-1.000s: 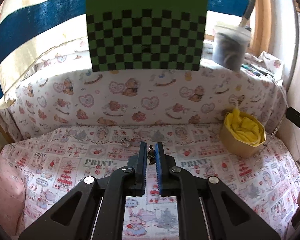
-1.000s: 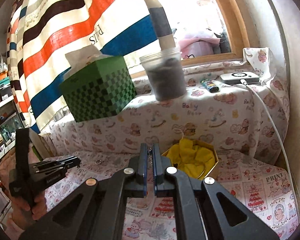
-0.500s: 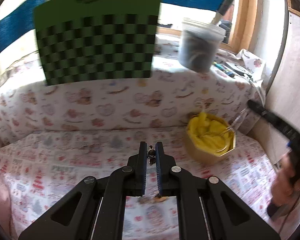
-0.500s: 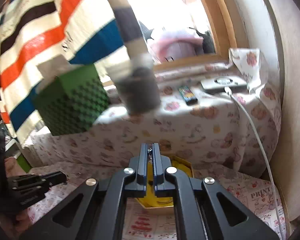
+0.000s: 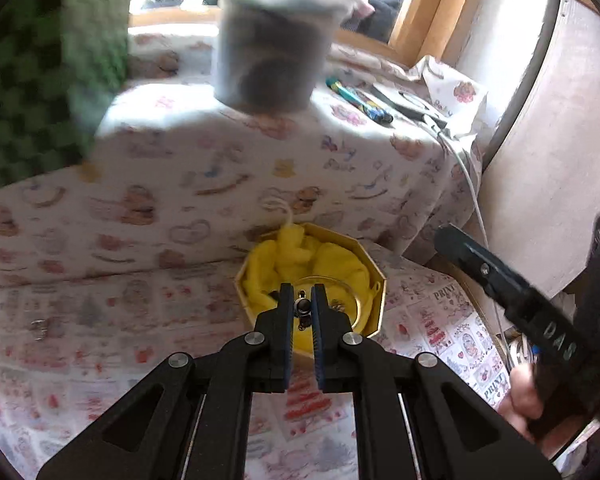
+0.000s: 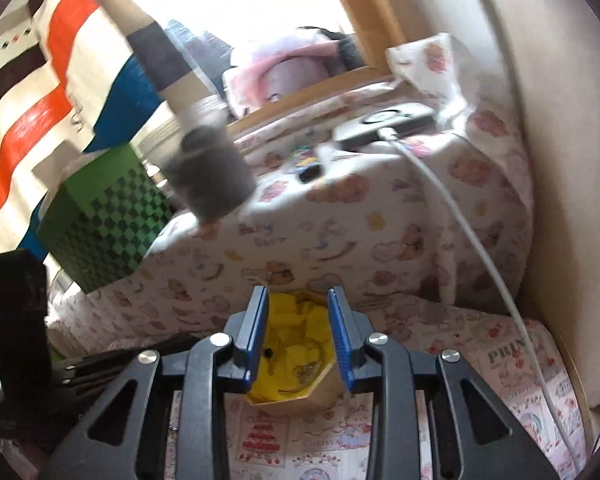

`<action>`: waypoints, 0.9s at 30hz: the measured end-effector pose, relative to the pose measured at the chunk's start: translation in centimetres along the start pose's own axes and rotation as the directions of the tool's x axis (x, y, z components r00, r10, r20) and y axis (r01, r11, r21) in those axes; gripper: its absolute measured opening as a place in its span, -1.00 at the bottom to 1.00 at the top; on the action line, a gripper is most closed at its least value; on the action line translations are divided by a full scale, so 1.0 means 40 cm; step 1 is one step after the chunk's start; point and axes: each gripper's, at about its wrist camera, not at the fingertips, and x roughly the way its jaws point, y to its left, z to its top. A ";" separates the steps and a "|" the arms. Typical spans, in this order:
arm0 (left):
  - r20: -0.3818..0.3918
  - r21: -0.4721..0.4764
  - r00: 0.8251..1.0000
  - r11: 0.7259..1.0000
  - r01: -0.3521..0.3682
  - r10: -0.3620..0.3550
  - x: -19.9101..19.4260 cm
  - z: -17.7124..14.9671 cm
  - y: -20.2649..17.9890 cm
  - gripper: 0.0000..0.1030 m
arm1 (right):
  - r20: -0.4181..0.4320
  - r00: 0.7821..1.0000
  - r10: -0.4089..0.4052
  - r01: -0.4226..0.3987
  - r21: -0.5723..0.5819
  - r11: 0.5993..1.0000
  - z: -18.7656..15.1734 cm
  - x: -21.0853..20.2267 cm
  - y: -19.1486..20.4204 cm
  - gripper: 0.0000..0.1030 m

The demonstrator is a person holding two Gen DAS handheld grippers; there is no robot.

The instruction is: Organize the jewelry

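Note:
An octagonal box [image 5: 374, 280] lined with yellow cloth sits on the patterned sheet; it also shows in the right wrist view [image 6: 320, 390]. My left gripper [image 5: 302, 308] is shut on a small dark metal jewelry piece [image 5: 301, 307] and holds it just over the box's near side. My right gripper [image 6: 298, 332] is open and empty above the box, where a thin chain [image 6: 306, 370] and a gold bangle [image 5: 350, 286] lie on the yellow cloth. A small ring [image 5: 39, 327] lies on the sheet at the left.
A raised ledge behind carries a green checkered tissue box [image 6: 104, 224], a grey plastic cup [image 5: 272, 40], lighters [image 5: 358, 100] and a charger with a white cable [image 6: 452, 200]. A wall [image 5: 548, 160] closes the right side.
Both grippers have swung right and closed in on the yellow box. My right gripper has opened and let go of the chain into the box. The left gripper stays shut on its piece.

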 end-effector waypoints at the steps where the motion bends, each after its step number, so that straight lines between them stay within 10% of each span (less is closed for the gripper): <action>1: -0.002 0.008 1.000 1.000 -0.010 0.010 0.011 0.001 -0.006 -0.85 | 0.011 0.999 -0.051 0.051 -0.023 0.998 -0.005 0.000 0.001 -0.43; 7: -0.024 0.002 1.000 1.000 0.020 -0.020 0.066 -0.009 -0.020 -0.84 | -0.034 0.999 -0.036 0.036 -0.001 0.999 -0.004 0.017 -0.040 -0.43; 11: 0.058 0.026 0.998 1.000 0.016 -0.018 0.032 -0.018 -0.030 -0.19 | -0.021 0.999 -0.037 0.037 0.002 0.999 -0.004 0.002 -0.047 -0.34; 17: 0.184 0.064 0.980 0.994 -0.086 0.073 -0.094 -0.024 -0.037 -0.08 | 0.076 0.997 -0.025 0.027 -0.034 0.999 0.011 -0.077 -0.005 -0.12; 27: 0.416 0.026 0.881 0.966 -0.258 0.224 -0.380 -0.053 0.007 0.18 | 0.166 0.986 0.019 0.005 -0.145 0.989 0.007 -0.182 0.113 0.25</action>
